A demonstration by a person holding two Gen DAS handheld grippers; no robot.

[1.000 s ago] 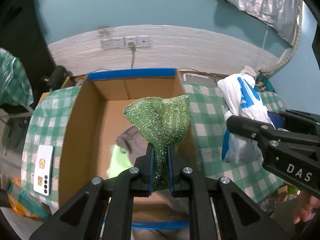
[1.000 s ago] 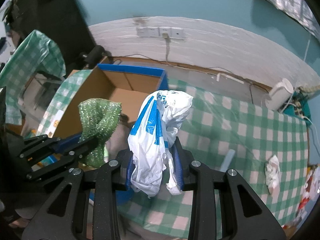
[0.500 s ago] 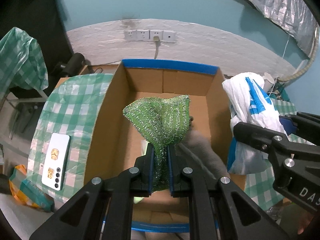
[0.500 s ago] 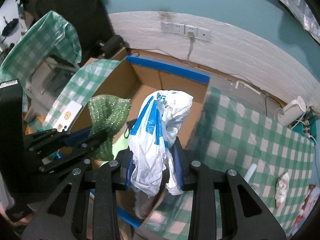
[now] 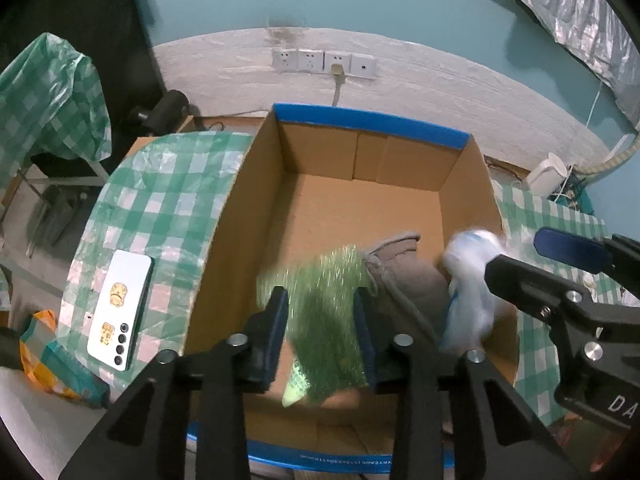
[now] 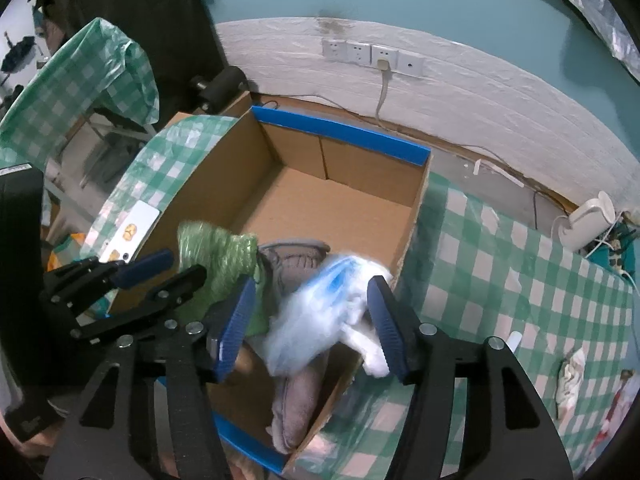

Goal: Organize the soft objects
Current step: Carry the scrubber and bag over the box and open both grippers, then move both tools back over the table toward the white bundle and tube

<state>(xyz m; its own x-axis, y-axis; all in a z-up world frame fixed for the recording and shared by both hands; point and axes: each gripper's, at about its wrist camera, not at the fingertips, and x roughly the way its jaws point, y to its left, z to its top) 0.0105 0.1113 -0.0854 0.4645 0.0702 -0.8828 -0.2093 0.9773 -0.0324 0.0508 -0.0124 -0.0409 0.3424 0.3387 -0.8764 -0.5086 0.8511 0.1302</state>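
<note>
The left gripper [image 5: 320,316] has just been opened, green scourer [image 5: 324,320] loose between its jaws above the cardboard box [image 5: 224,248]; the right gripper [image 6: 312,316] likewise, white bag [image 6: 316,320] released over the box.

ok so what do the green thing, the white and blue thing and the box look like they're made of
Green thing: probably metallic-thread mesh; it glitters, though blurred. White and blue thing: thin plastic bag, translucent and crumpled. Box: matte brown cardboard with blue tape on its rim.

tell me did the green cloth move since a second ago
Yes. The green cloth has dropped from above the box's far wall down into it, as the left gripper's jaws have just been opening.
</note>
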